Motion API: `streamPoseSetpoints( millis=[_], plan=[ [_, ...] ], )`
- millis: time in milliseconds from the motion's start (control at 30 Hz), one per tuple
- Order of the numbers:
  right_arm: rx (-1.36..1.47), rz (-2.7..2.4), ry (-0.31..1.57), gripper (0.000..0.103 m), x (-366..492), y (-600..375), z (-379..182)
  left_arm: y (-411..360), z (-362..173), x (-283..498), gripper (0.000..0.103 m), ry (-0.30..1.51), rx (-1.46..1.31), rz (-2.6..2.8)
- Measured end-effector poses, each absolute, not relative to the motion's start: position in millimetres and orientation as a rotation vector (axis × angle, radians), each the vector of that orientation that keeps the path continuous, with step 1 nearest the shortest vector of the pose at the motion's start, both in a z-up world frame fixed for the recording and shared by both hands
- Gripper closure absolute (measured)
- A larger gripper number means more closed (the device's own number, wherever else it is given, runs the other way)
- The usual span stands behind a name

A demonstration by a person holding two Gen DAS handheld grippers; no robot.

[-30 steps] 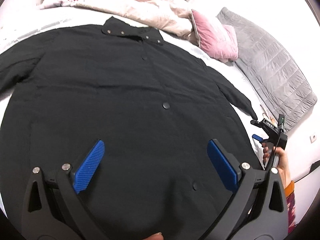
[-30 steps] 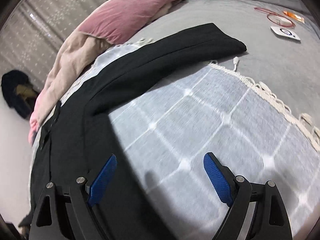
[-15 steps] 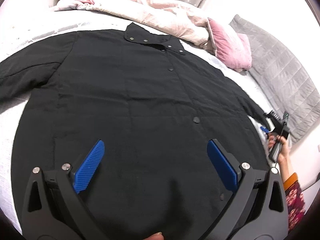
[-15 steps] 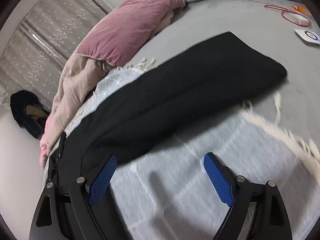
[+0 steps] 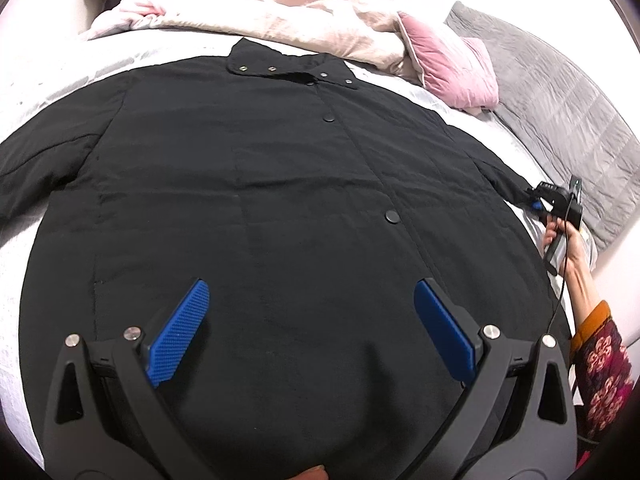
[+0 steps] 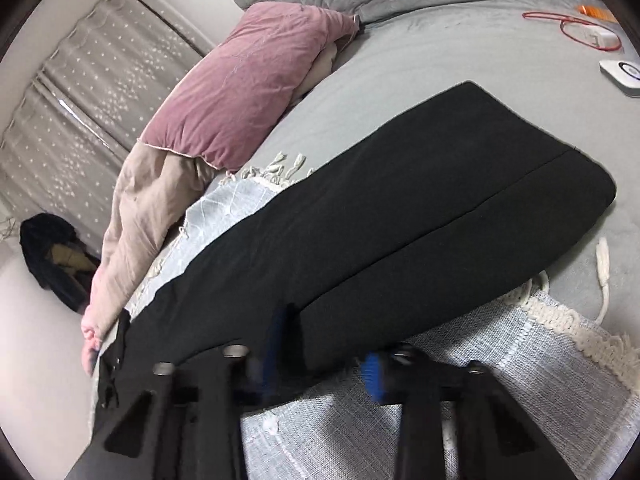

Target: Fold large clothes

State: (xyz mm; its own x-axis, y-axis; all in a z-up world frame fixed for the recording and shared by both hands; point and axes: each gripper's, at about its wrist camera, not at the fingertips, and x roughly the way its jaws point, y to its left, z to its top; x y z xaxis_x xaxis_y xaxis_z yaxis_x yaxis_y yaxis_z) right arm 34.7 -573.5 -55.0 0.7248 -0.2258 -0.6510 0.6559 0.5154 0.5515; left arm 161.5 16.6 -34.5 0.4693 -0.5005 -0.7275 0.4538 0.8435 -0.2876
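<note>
The step in hand looks like the first fold, the taking-in of a sleeve; the black coat (image 5: pixel 280 208) lies front-up and spread flat on the pale woven throw (image 6: pixel 400 432) that covers the bed, collar toward the pink pillow (image 6: pixel 240 92), no part of it yet folded over.

The right gripper (image 6: pixel 324 364) sits at the lower edge of the right sleeve (image 6: pixel 400 220), its blue fingers blurred and drawn partly together with cloth between them; whether they have actually clamped the sleeve I cannot tell. The left gripper (image 5: pixel 308 332) hangs above the coat's lower front, pads well apart, holding nothing.

My judgement is that the next move calls for a firm pinch on the sleeve edge, then a lift and a carry across the chest toward the snap placket; the left gripper could pin the body so it does not drag.

The coat is matte black, lightly quilted, thick enough to hold a soft edge; round snaps run down the front; the sleeve end reaches past the throw's fringe onto the grey sheet (image 6: pixel 440 40), away from the pillow.
</note>
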Motion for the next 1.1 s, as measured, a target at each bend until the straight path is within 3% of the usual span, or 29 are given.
streamPoseSetpoints(
  millis=[200,467,700,833,967,1100],
  plan=[
    [0.747,-0.582,0.497,0.093,34,-546,-17,15,-25,153,0.001,0.871,-0.025,-0.596],
    [0.533,-0.536,0.463,0.095,55,-479,43,18,-23,153,0.001,0.878,-0.027,-0.592],
    [0.145,-0.362,0.580,0.095,106,-357,76,25,-20,153,0.001,0.880,-0.069,-0.622],
    [-0.056,-0.194,0.695,0.095,133,-277,62,26,-17,151,0.001,0.876,-0.085,-0.632],
    [-0.176,-0.084,0.939,0.093,162,-216,7,22,-18,150,0.001,0.878,-0.051,-0.623],
    [-0.249,-0.087,1.102,0.072,170,-196,-36,13,-20,144,0.001,0.872,0.025,-0.614]
  ],
)
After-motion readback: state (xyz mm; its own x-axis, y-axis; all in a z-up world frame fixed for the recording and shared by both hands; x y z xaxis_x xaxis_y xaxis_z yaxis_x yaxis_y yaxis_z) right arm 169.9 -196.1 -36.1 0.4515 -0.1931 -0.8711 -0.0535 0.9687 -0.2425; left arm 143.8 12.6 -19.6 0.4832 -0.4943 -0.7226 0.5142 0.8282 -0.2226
